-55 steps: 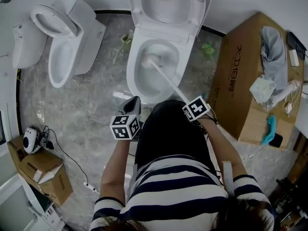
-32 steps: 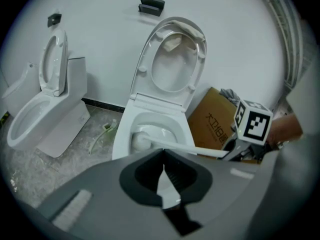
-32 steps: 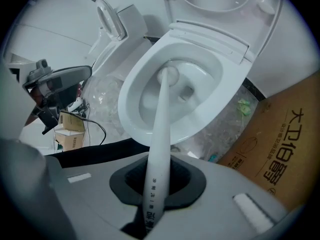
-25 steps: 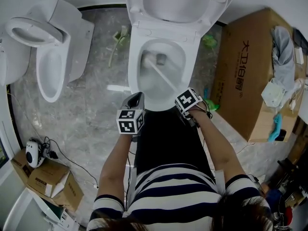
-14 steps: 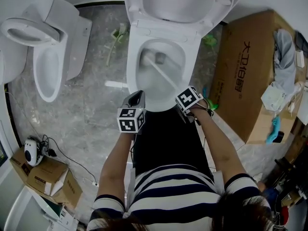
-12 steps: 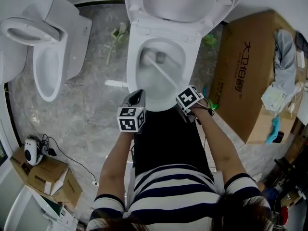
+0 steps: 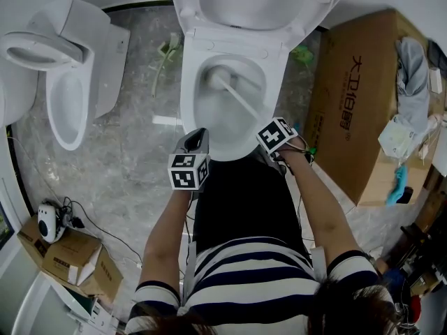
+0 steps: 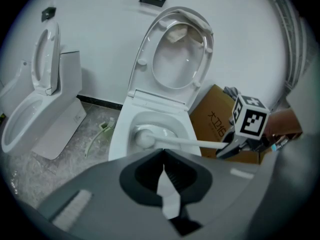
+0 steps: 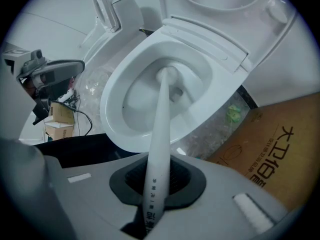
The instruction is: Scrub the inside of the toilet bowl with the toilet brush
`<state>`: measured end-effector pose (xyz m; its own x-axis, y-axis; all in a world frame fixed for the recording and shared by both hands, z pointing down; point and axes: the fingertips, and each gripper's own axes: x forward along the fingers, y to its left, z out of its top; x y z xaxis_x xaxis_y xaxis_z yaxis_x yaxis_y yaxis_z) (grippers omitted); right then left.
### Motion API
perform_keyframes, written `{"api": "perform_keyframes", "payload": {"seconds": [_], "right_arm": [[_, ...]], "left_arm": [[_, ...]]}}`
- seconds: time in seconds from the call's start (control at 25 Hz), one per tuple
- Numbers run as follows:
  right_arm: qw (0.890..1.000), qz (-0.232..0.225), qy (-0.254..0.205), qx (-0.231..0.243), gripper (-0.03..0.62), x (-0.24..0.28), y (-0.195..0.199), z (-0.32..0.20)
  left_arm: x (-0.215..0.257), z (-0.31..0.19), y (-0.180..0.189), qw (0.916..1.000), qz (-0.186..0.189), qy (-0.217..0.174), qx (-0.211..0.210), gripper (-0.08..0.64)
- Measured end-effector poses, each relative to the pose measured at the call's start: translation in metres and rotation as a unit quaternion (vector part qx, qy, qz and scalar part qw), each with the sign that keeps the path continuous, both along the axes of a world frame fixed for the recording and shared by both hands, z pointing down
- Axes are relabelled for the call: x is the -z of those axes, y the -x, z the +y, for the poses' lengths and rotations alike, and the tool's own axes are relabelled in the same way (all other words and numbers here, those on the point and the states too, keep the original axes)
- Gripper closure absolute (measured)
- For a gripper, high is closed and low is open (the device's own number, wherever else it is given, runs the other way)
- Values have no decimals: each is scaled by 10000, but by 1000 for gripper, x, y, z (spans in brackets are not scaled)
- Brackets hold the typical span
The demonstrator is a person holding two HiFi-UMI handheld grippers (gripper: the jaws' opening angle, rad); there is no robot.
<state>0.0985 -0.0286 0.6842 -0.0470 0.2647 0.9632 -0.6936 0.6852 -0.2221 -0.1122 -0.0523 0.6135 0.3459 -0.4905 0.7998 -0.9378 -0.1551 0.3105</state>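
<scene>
Off to the left, a second toilet (image 7: 66, 100), lid up, on a grey marbled floor (image 7: 133, 166). At the right, a big cardboard box (image 7: 342, 117) with a grey cloth (image 7: 412, 68) and a white bag (image 7: 394, 137) on top. Lower left, smaller boxes (image 7: 70, 257) — beside them a round white gadget (image 7: 46, 218) with a black cable (image 7: 98, 232).

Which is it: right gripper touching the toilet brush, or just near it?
Touching. The right gripper view shows the right gripper clamped on the toilet brush handle, which runs between its jaws into the toilet bowl.
</scene>
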Motion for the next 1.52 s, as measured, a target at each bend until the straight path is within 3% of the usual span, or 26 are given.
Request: {"api": "perform_keyframes", "payload": {"seconds": [0.72, 0.96, 1.28, 1.52], "right_arm": [[9954, 879, 386, 7, 560, 16, -48, 14], [9917, 1098, 522, 420, 560, 22, -52, 18], [9886, 1106, 847, 571, 561, 27, -54, 34], [9893, 814, 1137, 424, 561, 29, -42, 55]], "left_arm": [[7, -6, -10, 9997, 29, -100, -205, 560], [4, 3, -7, 9998, 31, -17, -185, 560], [3, 2, -2, 9998, 17, -40, -178, 560], [5, 3, 0, 9998, 11, -23, -218, 560]]}}
